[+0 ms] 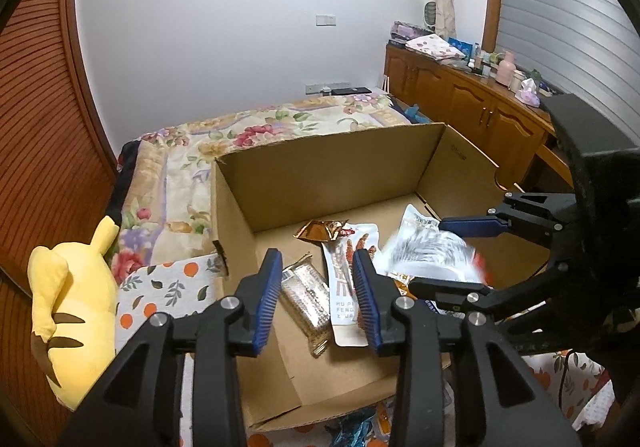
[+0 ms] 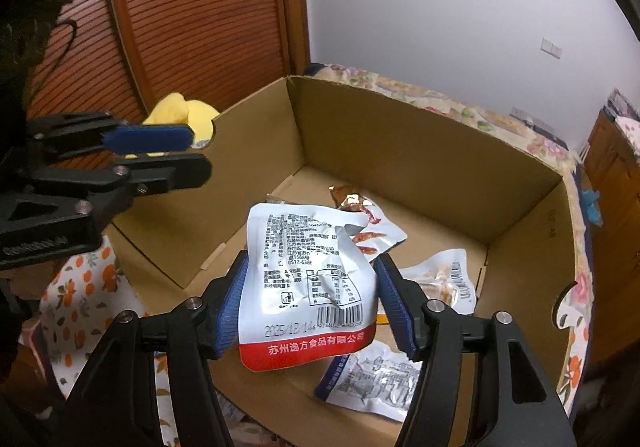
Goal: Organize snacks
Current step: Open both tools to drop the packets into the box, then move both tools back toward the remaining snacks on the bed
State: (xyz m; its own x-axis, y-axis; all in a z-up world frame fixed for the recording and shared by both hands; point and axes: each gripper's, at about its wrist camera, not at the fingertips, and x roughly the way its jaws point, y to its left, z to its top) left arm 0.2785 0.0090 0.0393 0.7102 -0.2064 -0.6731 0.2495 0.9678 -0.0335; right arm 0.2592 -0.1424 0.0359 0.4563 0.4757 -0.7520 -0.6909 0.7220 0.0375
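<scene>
Snack pouch, white with a red bottom band, hangs between the right tongs over the cardboard box, long axis pointing forward and down; whether the pads pinch it I cannot tell. Left tongs are open, empty (farther off). Several packets already lie inside.

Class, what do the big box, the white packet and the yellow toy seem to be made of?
Box: brown corrugated cardboard, matte, with folded flaps. Packet: likely glossy plastic film, creased and printed, sitting between the right tool's pads. Toy: apparently soft plush fabric.
</scene>
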